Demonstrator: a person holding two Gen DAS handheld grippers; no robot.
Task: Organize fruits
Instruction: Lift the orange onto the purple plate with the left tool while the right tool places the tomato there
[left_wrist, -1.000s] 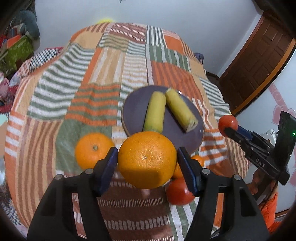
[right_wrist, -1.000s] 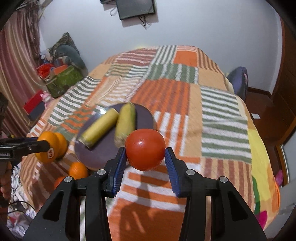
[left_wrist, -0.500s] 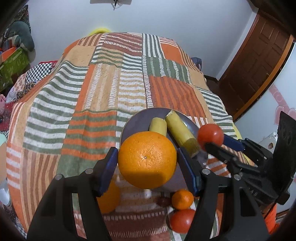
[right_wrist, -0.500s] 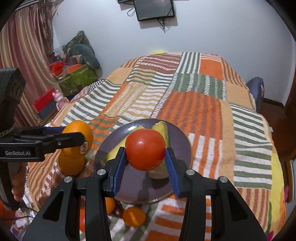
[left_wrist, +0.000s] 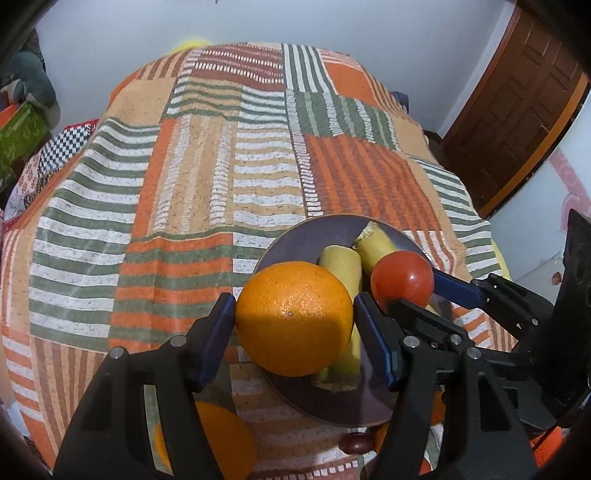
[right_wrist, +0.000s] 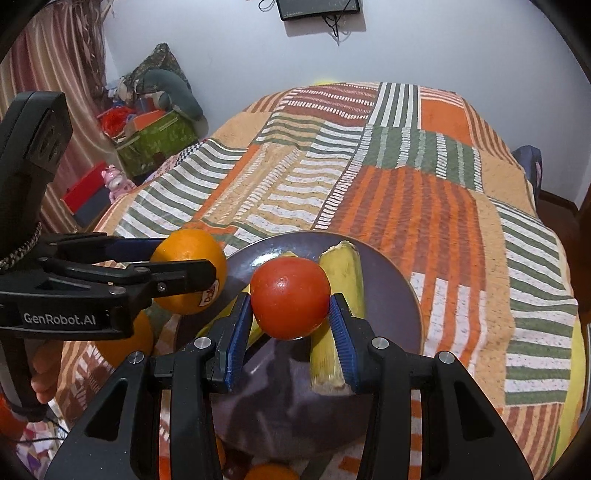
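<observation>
Left claw (left_wrist: 294, 325) clamps an orange (left_wrist: 294, 319), right claw (right_wrist: 290, 319) a tomato (right_wrist: 290, 297), both above the plate (right_wrist: 391, 273).

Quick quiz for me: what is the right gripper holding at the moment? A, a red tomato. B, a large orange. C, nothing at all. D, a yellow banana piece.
A: in the right wrist view the right gripper has its blue pads pressed on either side of a red tomato, above the dark plate; the large orange sits in the left gripper.

striped bed (left_wrist: 229, 177), plate (right_wrist: 399, 273), probably oranges (left_wrist: 221, 439)
</observation>
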